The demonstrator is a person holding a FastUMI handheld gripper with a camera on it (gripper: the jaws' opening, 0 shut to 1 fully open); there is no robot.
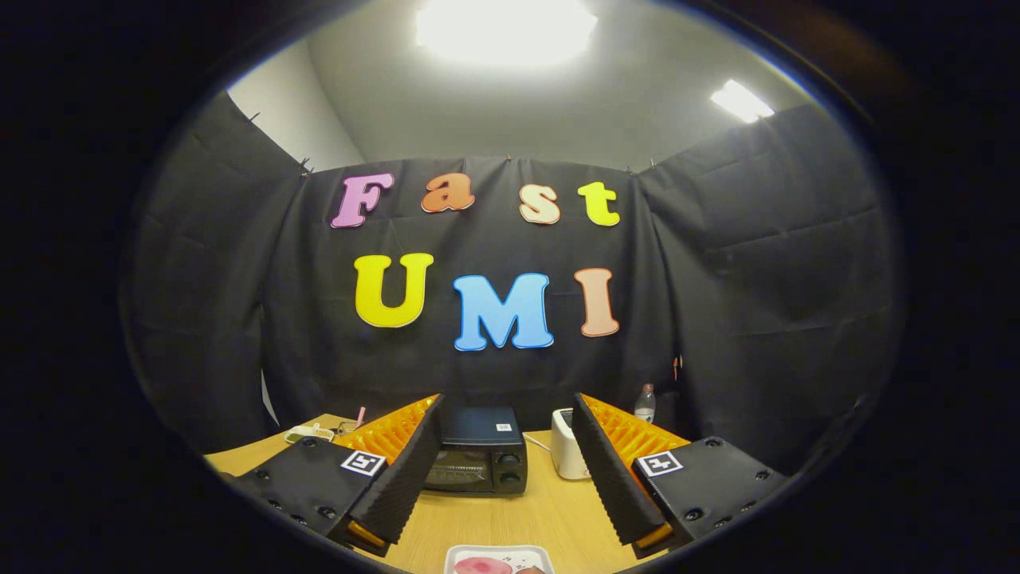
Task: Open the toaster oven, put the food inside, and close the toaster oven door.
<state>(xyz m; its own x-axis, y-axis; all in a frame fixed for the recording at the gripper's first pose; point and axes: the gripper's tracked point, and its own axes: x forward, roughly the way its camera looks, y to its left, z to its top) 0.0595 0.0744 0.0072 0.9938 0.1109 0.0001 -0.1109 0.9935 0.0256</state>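
Note:
A black toaster oven (478,456) stands on the wooden table (510,518), beyond my fingers, its door shut and its two knobs on the right side. Close below me lies a white tray (499,558) with pink food (481,566) on it, near the table's front edge. My gripper (504,466) is held above the table with its two fingers spread wide and nothing between them. The oven shows in the gap between the fingers.
A white toaster (567,454) sits just right of the oven, with a cable running behind. A clear bottle (645,405) stands further back right. Small items, one of them a white dish (309,434), lie at the table's back left corner.

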